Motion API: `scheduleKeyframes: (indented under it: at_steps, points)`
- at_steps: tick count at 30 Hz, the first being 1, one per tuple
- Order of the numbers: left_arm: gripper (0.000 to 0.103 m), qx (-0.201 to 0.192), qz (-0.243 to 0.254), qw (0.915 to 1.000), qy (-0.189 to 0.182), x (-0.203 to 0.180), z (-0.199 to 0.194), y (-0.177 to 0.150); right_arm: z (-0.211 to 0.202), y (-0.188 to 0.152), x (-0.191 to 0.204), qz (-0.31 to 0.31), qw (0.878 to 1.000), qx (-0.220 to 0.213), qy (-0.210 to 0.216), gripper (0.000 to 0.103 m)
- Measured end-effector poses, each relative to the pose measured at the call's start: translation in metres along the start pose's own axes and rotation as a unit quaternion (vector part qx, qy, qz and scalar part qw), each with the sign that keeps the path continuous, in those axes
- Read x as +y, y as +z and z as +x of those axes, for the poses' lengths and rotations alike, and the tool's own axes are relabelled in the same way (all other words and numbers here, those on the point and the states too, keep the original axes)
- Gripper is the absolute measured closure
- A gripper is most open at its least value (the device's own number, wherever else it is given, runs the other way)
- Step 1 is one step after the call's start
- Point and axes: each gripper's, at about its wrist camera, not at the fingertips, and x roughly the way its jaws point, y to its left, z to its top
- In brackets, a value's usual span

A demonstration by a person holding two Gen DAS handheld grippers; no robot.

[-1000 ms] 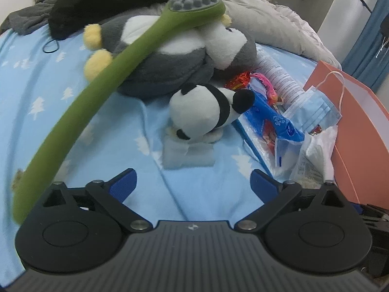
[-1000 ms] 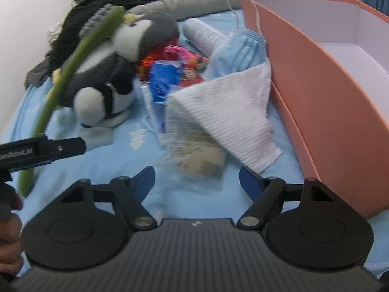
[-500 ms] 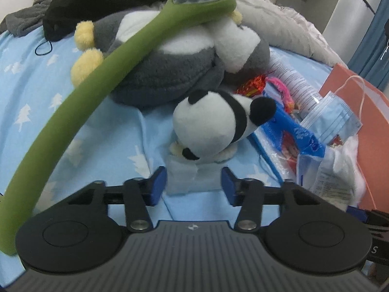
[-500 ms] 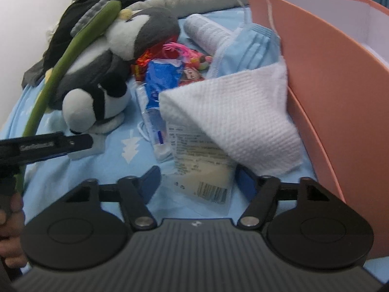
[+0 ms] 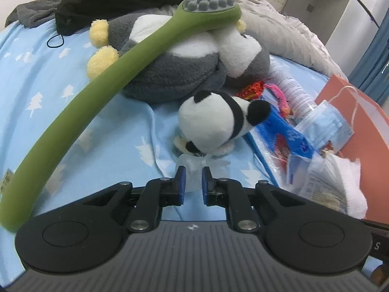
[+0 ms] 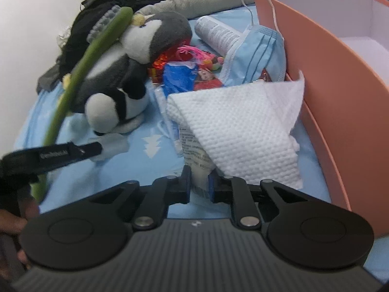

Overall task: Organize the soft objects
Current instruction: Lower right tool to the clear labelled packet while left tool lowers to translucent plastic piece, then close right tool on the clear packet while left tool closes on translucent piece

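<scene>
Left gripper (image 5: 193,182) closing on the panda plush's (image 5: 214,124) translucent tag (image 5: 192,168), plush just beyond; right gripper (image 6: 199,186) closing on the clear packet (image 6: 194,155) under the white cloth (image 6: 238,126), orange box (image 6: 328,77) right.

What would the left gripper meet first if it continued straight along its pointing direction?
Probably the small panda plush: the left gripper, closing on a translucent tag, points right at it.

Right claw (image 6: 199,182) closing on clear packet (image 6: 194,155) under white cloth (image 6: 240,126), beside orange box (image 6: 340,102). Left claw (image 6: 97,148) at panda's tag (image 6: 114,143), panda plush (image 6: 114,112) beyond; penguin plush (image 6: 145,48), blue mask (image 6: 255,56) behind.
</scene>
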Motion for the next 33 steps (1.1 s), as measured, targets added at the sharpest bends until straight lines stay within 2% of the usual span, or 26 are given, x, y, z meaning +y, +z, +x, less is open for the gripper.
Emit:
scheduleKeyframes:
  at_steps: [7,13,19,25,29,30,32,33]
  points:
    - [0.095,0.013,-0.015,0.9997,-0.012,-0.004,-0.028,-0.02,-0.023,-0.007,0.002,0.027,0.999,0.008,0.035,0.088]
    - [0.095,0.023,-0.032,0.999,-0.023,-0.005,-0.055,-0.038,-0.037,-0.025,0.004,0.042,0.997,0.029,0.061,0.088]
    - [0.095,0.042,-0.03,0.9982,-0.031,-0.011,-0.072,-0.057,-0.043,-0.048,0.007,0.045,0.996,0.046,0.061,0.088]
    - [0.094,0.084,-0.015,0.9957,-0.036,-0.015,-0.069,-0.075,-0.044,-0.065,0.001,0.054,0.996,0.046,0.051,0.085]
    - [0.09,0.102,-0.011,0.9942,-0.033,-0.013,-0.067,-0.077,-0.045,-0.068,-0.001,0.05,0.996,0.045,0.05,0.081]
    - [0.09,0.104,-0.011,0.994,-0.033,-0.012,-0.067,-0.076,-0.045,-0.067,0.0,0.047,0.997,0.043,0.048,0.077]
    - [0.078,0.109,-0.01,0.9935,-0.031,-0.011,-0.068,-0.076,-0.046,-0.067,0.0,0.042,0.997,0.041,0.044,0.069]
    - [0.067,0.11,-0.009,0.9935,-0.028,-0.011,-0.069,-0.075,-0.047,-0.067,0.0,0.041,0.997,0.04,0.042,0.064]
